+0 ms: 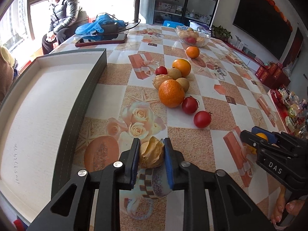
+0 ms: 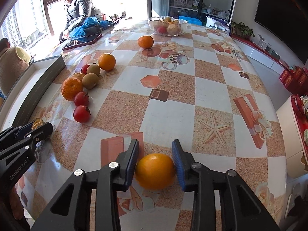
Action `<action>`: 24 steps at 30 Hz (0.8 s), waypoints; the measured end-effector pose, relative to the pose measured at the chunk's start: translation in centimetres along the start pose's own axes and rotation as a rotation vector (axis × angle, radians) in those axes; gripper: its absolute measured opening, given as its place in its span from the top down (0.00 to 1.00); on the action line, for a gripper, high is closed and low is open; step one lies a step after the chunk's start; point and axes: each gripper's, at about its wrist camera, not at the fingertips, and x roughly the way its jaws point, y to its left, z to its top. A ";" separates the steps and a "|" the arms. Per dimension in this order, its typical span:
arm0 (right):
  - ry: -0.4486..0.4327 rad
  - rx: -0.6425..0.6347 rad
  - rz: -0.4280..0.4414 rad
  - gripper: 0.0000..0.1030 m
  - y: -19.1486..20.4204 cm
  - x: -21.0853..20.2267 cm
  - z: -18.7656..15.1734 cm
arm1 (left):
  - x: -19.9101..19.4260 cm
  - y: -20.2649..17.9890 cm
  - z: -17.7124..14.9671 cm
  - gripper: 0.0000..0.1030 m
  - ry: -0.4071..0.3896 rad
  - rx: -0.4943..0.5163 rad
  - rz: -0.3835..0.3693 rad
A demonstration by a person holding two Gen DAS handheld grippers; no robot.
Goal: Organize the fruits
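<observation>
Grippers both clamped. Left gripper (image 1: 151,155) squeezes a papery husked fruit (image 1: 151,155) between its blue pads, near edge of the table (image 1: 221,100). Right gripper (image 2: 155,160) pinches a small orange (image 2: 155,171), which touches the tablecloth. Beyond them a loose row: tomatoes (image 1: 202,119), large orange (image 1: 171,93), brownish fruits (image 1: 182,84), running far toward a glass bowl (image 2: 167,26). Shallow grey box (image 1: 38,104) lies left.
</observation>
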 end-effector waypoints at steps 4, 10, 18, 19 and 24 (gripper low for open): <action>0.029 0.032 0.044 0.65 -0.5 -0.2 0.2 | -1.5 1.1 0.3 0.74 -0.006 -0.041 -0.073; 0.078 0.096 0.121 0.65 -1.1 -0.4 0.7 | -4.2 2.6 0.8 0.74 -0.040 -0.042 -0.099; 0.114 0.059 0.198 0.65 1.8 -0.8 2.2 | -7.6 7.9 2.5 0.74 -0.092 -0.130 0.090; 0.111 0.044 0.213 0.65 2.6 -1.0 2.7 | -7.7 8.8 2.5 0.74 -0.091 -0.138 0.122; 0.099 -0.026 0.310 0.65 7.3 -2.0 5.0 | -7.4 12.7 2.0 0.74 -0.046 -0.218 0.188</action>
